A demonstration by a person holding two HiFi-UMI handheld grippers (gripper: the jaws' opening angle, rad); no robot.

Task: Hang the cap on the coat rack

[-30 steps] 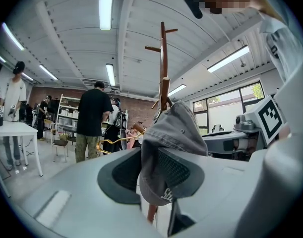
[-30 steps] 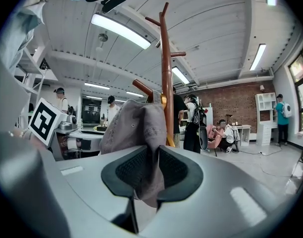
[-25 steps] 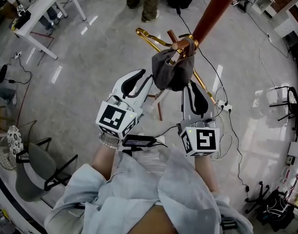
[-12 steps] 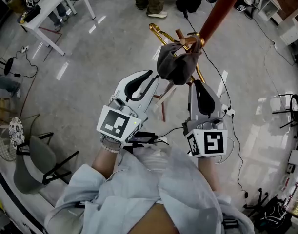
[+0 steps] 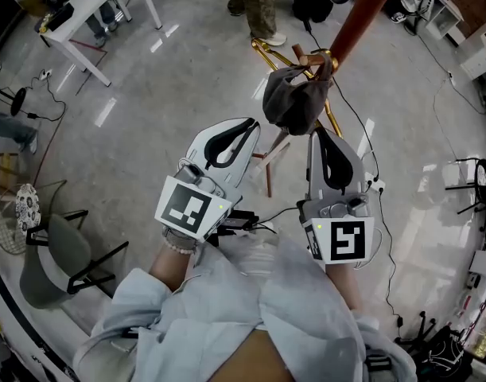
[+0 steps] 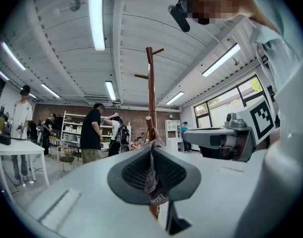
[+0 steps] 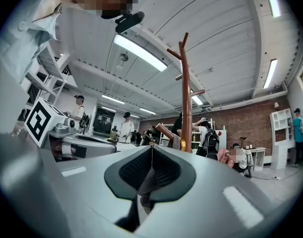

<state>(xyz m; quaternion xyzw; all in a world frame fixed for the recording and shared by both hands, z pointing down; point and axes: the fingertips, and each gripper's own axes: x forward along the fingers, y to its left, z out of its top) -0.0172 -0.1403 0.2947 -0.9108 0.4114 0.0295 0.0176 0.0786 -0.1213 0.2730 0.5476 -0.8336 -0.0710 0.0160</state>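
Shiny grey floor (image 5: pixel 147 150) is seen far below, with wide free room on the left as far as the white table (image 5: pixel 91 2) and the chair (image 5: pixel 56 273). Both arms are held out forward side by side, with the left gripper (image 5: pixel 253 127) and the right gripper (image 5: pixel 318 134) close to the coat rack (image 5: pixel 358 14). The dark cap (image 5: pixel 294 106) is draped over a low peg (image 5: pixel 312 56) of the rack, and its cloth is pinched in the closed jaws of each gripper, one on each side.
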